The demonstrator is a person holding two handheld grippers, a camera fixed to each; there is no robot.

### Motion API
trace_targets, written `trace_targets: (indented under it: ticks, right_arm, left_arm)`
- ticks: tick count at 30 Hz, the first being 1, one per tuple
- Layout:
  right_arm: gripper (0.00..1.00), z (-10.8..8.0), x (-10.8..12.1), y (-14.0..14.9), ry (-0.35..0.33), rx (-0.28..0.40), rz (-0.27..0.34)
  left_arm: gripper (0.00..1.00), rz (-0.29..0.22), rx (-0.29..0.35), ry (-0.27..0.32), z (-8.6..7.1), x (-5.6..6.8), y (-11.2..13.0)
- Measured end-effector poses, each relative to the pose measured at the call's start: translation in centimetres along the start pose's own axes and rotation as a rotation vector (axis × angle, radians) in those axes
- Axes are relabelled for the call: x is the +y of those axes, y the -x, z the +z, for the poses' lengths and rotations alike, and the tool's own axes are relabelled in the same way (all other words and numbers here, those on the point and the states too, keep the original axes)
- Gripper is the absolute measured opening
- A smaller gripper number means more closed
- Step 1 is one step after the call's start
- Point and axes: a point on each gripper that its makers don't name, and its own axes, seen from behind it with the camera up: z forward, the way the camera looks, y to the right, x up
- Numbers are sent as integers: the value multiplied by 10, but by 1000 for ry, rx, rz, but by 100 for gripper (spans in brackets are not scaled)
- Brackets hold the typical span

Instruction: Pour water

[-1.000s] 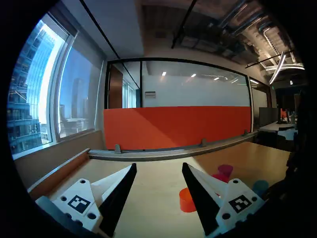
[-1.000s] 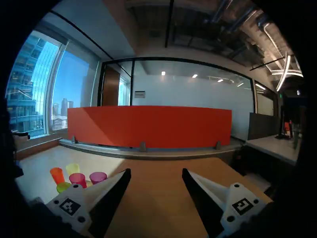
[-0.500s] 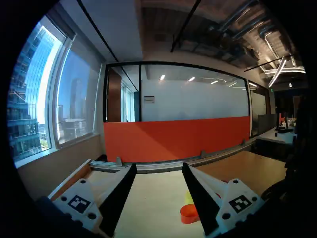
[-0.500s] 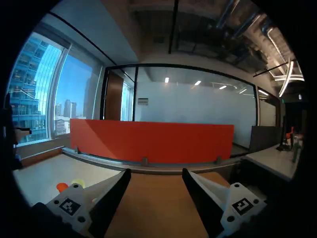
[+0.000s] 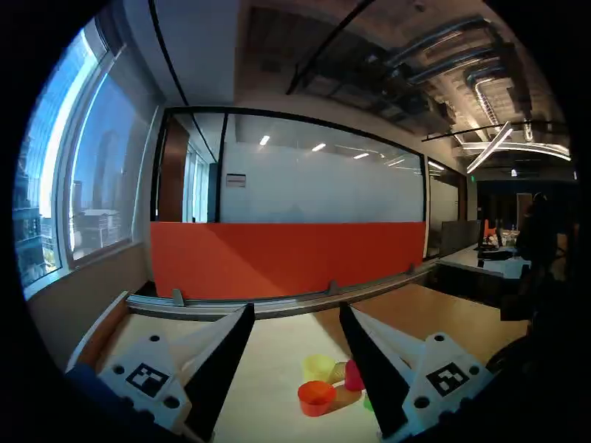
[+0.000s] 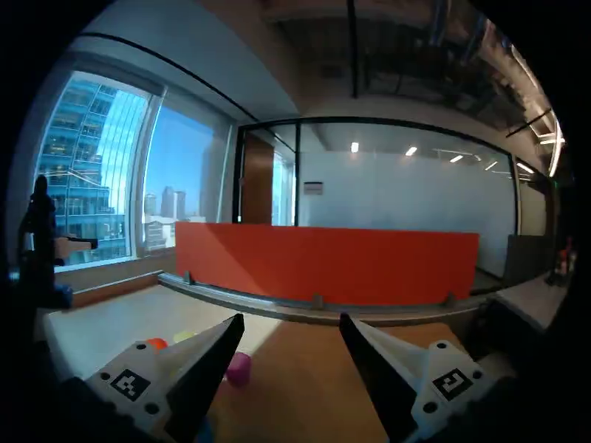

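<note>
the left gripper (image 5: 295, 311) is held spread and empty, with an orange plastic cup (image 5: 316, 397) and a yellow plastic cup (image 5: 319, 366) set close together on the pale wooden table (image 5: 272, 362) ahead. the right gripper (image 6: 290, 319) is spread too, a magenta plastic cup (image 6: 238, 369) seen beside its left finger.

Cups (image 5: 316, 396) grouped on desk (image 5: 273, 354); divider (image 5: 288, 258) behind, window (image 5: 89, 199) to L.

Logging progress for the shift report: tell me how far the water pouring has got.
Done: nothing visible yet. The orange cup, yellow cup and pink cup sit together on the table. In hand: nothing; the left claw and right claw are both open and empty. Left: grasping a cup and the whole pour. Whether any cup holds water cannot be told.
</note>
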Motion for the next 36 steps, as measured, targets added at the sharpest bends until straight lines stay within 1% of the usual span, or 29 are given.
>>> trace_targets:
  ticks: [6, 9, 12, 15, 18, 24, 27, 33, 36]
  right_arm:
    - [100, -4, -37, -9, -147, 8, -9]
    - [100, -3, -44, -12, -178, 9, -4]
    - [100, -3, -48, -11, -194, -1, -1]
    - [100, -3, -53, -6, -210, -21, -17]
    - [100, -4, -58, -1, -225, -41, -36]
    - [100, -8, -70, 3, -267, -73, -52]
    - [100, -11, -74, 6, -286, -90, -55]
    - [100, -16, -79, 16, -318, -122, -66]
    - [100, -19, -81, 22, -333, -138, -74]
  left_arm:
    - [85, -20, -18, 150, 0, 30, 4]
    - [84, -30, -15, 199, -2, 38, 3]
    - [85, -35, -21, 235, -5, 46, 4]
    - [85, -37, -28, 270, -8, 52, 6]
    - [84, -35, -38, 293, -10, 56, 7]
    - [85, -21, -66, 326, -14, 62, 14]
    - [85, -10, -88, 349, -15, 66, 22]
    - [85, 25, -132, 360, -12, 67, 39]
    - [85, 33, -160, 369, -10, 69, 50]
